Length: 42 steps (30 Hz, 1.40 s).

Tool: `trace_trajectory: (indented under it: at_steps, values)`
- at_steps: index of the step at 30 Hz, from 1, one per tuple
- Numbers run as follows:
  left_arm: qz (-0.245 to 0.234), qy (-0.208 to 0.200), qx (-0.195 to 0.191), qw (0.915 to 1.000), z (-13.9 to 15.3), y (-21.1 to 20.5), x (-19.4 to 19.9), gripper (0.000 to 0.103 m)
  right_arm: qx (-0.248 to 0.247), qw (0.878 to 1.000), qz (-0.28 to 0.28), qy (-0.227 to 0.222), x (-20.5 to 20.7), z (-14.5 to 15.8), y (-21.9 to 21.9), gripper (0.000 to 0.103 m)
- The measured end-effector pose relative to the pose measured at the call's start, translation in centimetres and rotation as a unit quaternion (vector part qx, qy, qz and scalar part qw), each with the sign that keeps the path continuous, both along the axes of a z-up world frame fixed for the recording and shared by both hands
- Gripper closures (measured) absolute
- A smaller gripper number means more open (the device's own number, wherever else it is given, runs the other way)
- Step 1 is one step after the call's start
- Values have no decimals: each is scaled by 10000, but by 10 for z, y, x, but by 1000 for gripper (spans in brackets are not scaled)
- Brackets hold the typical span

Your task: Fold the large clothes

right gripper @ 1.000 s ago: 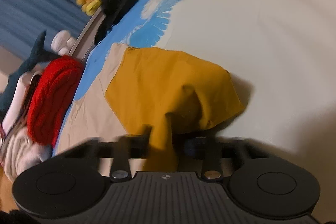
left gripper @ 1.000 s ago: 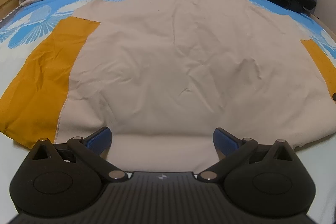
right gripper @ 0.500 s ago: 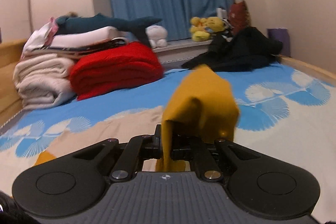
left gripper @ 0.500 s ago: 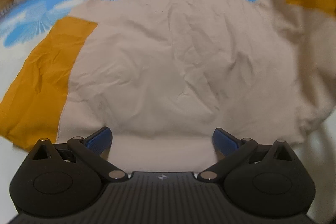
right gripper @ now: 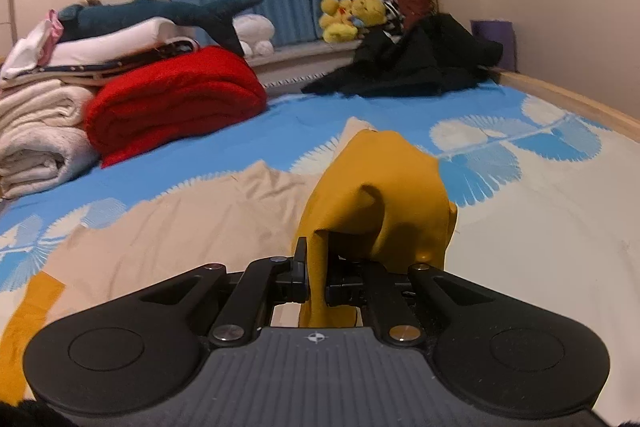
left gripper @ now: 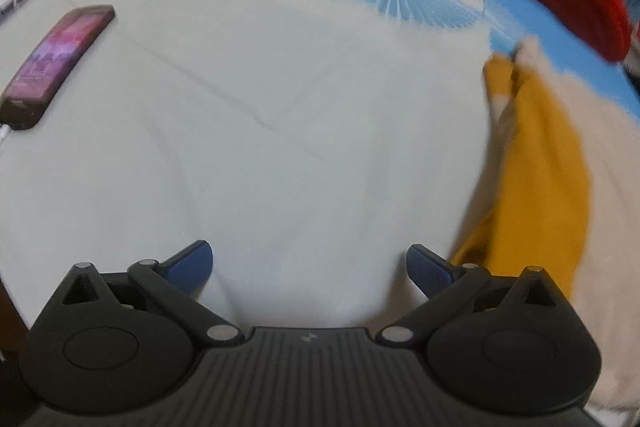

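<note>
Sleeve-fold under way on a bed spread with a white sheet printed with blue fan shapes. Clamped in the right tool, low centre of the right wrist view: a mustard-yellow fabric sleeve, bunched and lifted clear of the sheet, draping forward over the closed fingers. Spread flat behind and to the left of it, the cream cotton body of the large garment, with its other mustard sleeve lying at the lower left edge of that frame.

Left tool spread wide and gripping nothing, hovering over bare sheet at lower centre of the left wrist view; same garment visible only as a blurred mustard-and-cream strip down the right edge. Black smartphone with a lit purple screen resting on the sheet at upper left, well apart from the cloth.

Beyond the garment, at centre left of the right wrist view, a folded red knitted blanket beside a stack of white towels; a heap of black clothing at upper right.

Judged step: first fold, raised sleeve being brought inward across the cream body. Next move likely calls for carrying the sleeve over the torso, laying it flat without wrinkles, then releasing; left tool appears placed to reach for the opposite sleeve at the right edge of its view.
</note>
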State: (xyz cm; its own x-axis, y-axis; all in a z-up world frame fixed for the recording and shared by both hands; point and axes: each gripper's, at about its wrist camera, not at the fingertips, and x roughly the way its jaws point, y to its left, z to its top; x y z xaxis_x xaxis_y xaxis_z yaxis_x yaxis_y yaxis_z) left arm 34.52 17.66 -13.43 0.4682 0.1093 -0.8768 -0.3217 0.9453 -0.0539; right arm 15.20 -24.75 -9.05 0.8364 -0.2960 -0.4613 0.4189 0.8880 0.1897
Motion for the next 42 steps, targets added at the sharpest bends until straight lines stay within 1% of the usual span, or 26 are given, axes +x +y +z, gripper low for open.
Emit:
trace_trajectory:
  at_steps: [1,2,3,4,7,8,10,13,16,18,19,20,21,23,24,27,29,32,35,37,39,41,42]
  values:
    - [-238,-23,269,9994,0,-11,2,0,57,10000,-59,36,2,-1,0,97]
    - [-404,16,286,9988,-2,-19,4,0,139,9999,-94,10,4,1,0,97]
    - [-421,-24,277,9987,-2,-23,5,0,202,9997,-73,-61,7,6,4,97]
    - [-396,-7,222,9990,-1,-23,7,0,118,9998,3,-139,10,15,12,98]
    - [-242,0,56,9997,-2,-20,12,0,-517,9957,641,-421,20,46,60,98]
    - [-226,-6,33,9997,-2,-20,12,0,-730,9923,883,-477,24,53,80,98]
    - [-242,-16,31,9997,-2,-21,13,0,-1228,9800,1452,-582,32,61,127,98]
    - [-289,-35,17,9996,-3,-15,9,0,-1868,9515,2366,-622,39,55,198,98]
    - [-290,-45,-44,9996,-5,-6,13,0,-2500,9112,3252,-393,41,29,260,98]
    - [-267,-54,-90,9996,-3,-5,12,0,-2870,8779,3829,-180,37,5,291,98]
    - [-263,-56,-102,9996,-3,-5,12,0,-2999,8611,4104,-95,32,-6,303,99]
    - [-261,-60,-117,9996,-3,-4,12,0,-3023,8485,4344,4,29,-13,312,99]
    - [-262,-64,-132,9995,-3,-4,12,0,-2997,8393,4534,136,27,-21,319,99]
    - [-274,-72,-160,9995,-3,-2,12,0,-3078,8301,4642,258,25,-28,329,99]
    - [-274,-78,-181,9994,-2,-1,12,0,-3120,8277,4655,282,24,-31,331,99]
    - [-231,-93,-324,9992,-1,4,11,0,-2867,8349,4685,344,30,-29,323,99]
    - [-117,-95,-510,9986,2,10,10,0,-2659,8369,4761,466,35,-28,317,99]
    - [103,-87,-760,9970,7,21,7,1,-2331,8329,4987,564,38,-30,311,98]
    - [309,-235,-968,9946,18,32,1,2,-2174,8292,5115,592,37,-31,311,98]
    - [383,-432,-1018,9931,31,38,-4,2,-2219,8260,5144,625,38,-35,312,98]
    - [349,-748,-1068,9908,50,41,-13,2,-2273,8206,5193,727,39,-41,313,97]
    - [69,-1192,-1345,9837,72,39,-23,2,-2310,8173,5218,806,39,-47,314,90]
    - [-198,-1410,-1524,9780,83,35,-27,2,-2284,8167,5240,795,37,-48,314,81]
